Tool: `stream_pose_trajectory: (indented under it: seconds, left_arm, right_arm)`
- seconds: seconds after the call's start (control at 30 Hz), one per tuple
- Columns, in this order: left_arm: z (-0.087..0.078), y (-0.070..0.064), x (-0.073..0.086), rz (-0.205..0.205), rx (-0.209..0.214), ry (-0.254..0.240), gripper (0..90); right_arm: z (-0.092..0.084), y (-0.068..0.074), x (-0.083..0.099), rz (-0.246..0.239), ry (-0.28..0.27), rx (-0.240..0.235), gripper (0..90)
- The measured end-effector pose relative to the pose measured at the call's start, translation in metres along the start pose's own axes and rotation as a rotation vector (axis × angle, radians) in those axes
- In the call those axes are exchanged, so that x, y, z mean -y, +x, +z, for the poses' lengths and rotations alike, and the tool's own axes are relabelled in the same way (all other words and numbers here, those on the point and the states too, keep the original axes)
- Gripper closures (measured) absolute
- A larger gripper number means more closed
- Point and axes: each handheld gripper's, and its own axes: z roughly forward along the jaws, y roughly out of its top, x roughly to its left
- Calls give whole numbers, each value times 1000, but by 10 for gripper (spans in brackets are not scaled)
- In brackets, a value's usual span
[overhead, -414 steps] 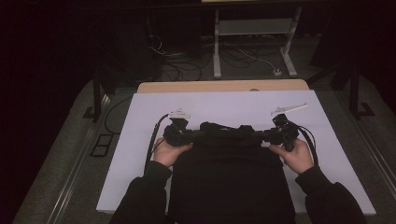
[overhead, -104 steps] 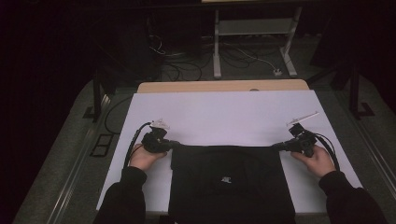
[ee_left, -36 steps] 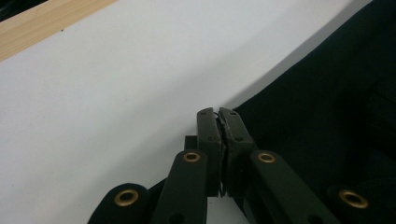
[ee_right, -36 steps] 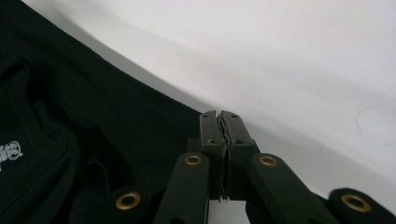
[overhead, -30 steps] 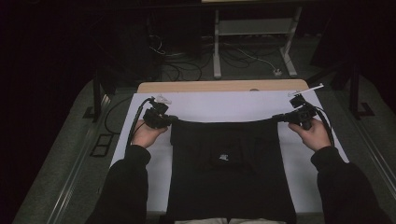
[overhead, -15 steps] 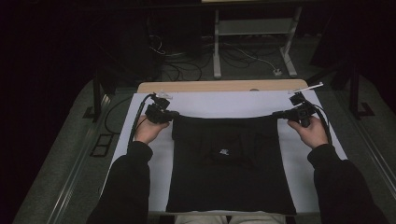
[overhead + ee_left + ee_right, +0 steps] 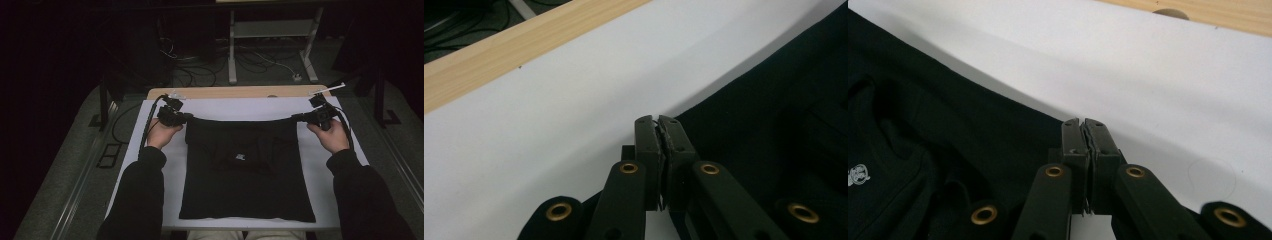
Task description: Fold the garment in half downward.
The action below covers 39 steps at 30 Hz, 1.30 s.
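Black cloth garment: matt, soft-looking, faintly creased, with a small pale printed mark at the middle. White sheet beneath: smooth and matt, perhaps paper or thin plastic, hard to tell from the dim high view. Table edge: pale wood with visible grain, satin rather than glossy. Left gripper and right gripper: black matt plastic or coated metal, with shiny brass-coloured rivets at the joints. Sleeves: dark matt fabric. Floor: grey, rough, carpet-like.
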Motion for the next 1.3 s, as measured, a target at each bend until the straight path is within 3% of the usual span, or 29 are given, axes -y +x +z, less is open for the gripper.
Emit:
stream_pose_trajectory:
  seconds: [0.33, 0.6, 1.3]
  left_arm:
    - [8, 12, -2, -34, -7, -24, 864]
    - [18, 18, -8, -32, -14, -20, 865]
    - [46, 26, 8, -84, -34, 27, 860]
  right_arm:
    - [4, -3, -13, 4, -25, 3, 867]
    - [11, -13, -14, 33, -35, -4, 867]
    - [45, -26, -8, 78, -19, -1, 865]
